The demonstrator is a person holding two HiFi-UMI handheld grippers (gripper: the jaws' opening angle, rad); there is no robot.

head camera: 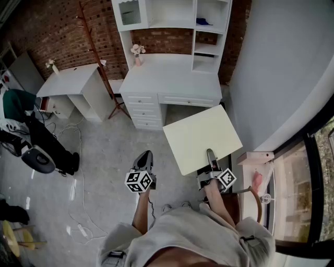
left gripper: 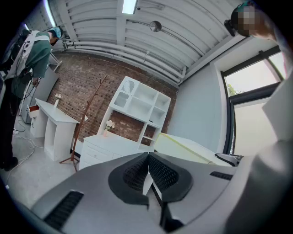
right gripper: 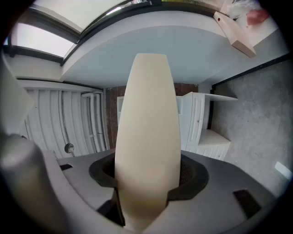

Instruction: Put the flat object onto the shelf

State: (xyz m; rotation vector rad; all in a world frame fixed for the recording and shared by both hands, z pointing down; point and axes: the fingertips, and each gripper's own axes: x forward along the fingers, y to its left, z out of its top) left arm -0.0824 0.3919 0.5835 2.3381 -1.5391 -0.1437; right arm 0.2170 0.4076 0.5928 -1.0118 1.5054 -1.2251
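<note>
The right tongs (head camera: 210,154) are clamped on the near edge of a flat cream board (head camera: 203,138), both pads pressed against its faces, so the board (right gripper: 146,132) sticks straight out ahead of the right tongs (right gripper: 146,176) and is carried in the air above the grey floor (head camera: 104,151). From above, its far corner reaches toward the lower right front of the white counter (head camera: 172,78), and the grey wall (head camera: 276,68) runs close along its right side. The left tongs (head camera: 146,155) hang to the left of the board, apart from it; the left gripper view shows the left tongs (left gripper: 149,170) closed tip to tip with nothing between them. On top of the counter stands a white shelf unit (head camera: 172,15) with open compartments, one holding something blue (head camera: 203,22). A small vase of flowers (head camera: 138,52) sits at the counter's back left. A wooden coat stand (head camera: 96,47) rises left of it against the brick wall, and beyond that is a smaller white desk (head camera: 68,83). A person in green (left gripper: 39,50) stands at the far left of the room.
</note>
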